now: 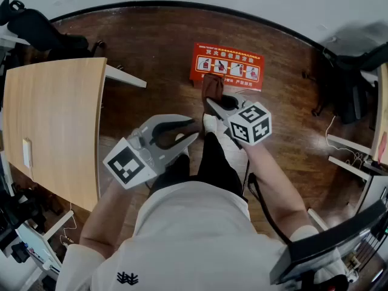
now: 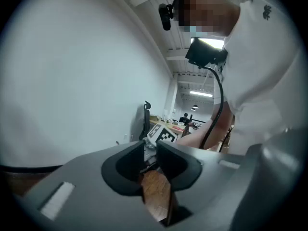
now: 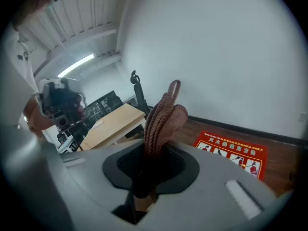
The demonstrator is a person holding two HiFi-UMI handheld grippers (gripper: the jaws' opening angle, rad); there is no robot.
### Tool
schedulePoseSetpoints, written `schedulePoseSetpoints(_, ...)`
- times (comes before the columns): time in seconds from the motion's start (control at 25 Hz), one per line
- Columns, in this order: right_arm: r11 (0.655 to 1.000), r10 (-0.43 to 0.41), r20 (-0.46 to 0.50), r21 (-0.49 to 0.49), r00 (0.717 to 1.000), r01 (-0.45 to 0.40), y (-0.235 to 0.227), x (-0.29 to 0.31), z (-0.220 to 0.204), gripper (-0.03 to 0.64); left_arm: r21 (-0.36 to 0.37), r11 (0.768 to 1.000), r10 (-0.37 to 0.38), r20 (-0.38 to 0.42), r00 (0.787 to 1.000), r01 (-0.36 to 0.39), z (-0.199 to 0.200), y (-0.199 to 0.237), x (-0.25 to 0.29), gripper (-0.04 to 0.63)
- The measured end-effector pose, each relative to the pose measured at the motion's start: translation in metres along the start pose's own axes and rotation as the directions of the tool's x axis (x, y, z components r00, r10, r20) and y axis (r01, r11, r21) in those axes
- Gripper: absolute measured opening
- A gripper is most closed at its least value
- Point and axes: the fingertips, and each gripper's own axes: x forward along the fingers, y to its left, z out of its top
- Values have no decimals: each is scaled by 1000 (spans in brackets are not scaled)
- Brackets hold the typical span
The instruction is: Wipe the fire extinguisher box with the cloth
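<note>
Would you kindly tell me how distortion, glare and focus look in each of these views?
Head view: heavy fisheye, the desk edge bows, and pale glare sits on the floor at right. Left gripper view: the ceiling lights blow out, and the left gripper looks soft up close. Right gripper view: the cloth in the right gripper is sharp, the rim darkens.

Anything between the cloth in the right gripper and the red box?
Nothing visible. The right gripper holds the ribbed brown cloth; only bare wooden floor lies between it and the flat red fire extinguisher box.
</note>
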Motion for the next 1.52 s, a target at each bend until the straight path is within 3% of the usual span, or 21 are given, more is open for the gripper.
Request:
schedulePoseSetpoints(0.36, 999, 31, -146, 39, 989, -26, -119, 112, -10, 60, -73, 995, 77, 26, 997, -75, 11, 68, 73, 74)
schedulePoseSetpoints(0.68, 992, 19, -242, 127, 970, 12, -189, 157, -49, 60, -138, 989, 50, -31, 998, -54, -1, 94, 116, 74)
schedulePoseSetpoints(1.0, 977, -22, -280, 196, 960, 80, -242, 135, -71, 60, -159, 987, 3, -67, 998, -13, -3, 117, 141, 74)
schedulePoseSetpoints(1.52, 941, -132, -283, 267, 950, 210, -317, 33, -113, 60, -140, 986, -103, -90, 991, 90, 9, 105, 195, 74)
